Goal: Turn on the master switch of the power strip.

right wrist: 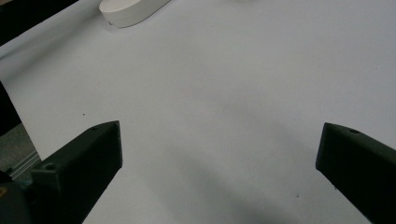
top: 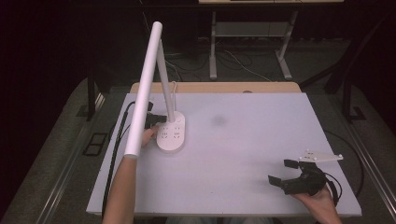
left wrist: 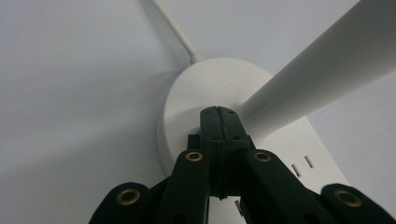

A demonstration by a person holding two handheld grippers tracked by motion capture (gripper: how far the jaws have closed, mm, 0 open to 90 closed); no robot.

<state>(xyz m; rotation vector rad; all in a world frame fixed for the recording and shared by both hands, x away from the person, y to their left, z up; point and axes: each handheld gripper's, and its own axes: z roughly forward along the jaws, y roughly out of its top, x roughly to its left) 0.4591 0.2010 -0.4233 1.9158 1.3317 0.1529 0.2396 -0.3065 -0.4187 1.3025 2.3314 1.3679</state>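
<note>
White plastic made up the whole desk lamp (top: 171,133): an oval base (left wrist: 205,88) with two groups of socket slots on its top, a slim stem rising from the back of the base, and a long round tube (top: 144,83) for the lamp head that slanted out over the left side of the table (top: 243,135). A thin white cord (left wrist: 173,29) left the base at its rounded far end. The lamp stood on the left part of the pale table top, toward the far edge.

The left gripper (top: 154,120) reached the base from the left side, and in the left gripper view its jaws were pressed together with nothing between them, the tips (left wrist: 218,116) resting against the top of the base just beside the foot of the stem.

The right gripper (top: 288,172) sat well apart from the lamp, near the right front corner of the table, held in the person's right hand (top: 320,200). Its jaws stood wide apart and empty over bare table, with the edge of the base (right wrist: 133,10) far off at the top of the right gripper view.
</note>
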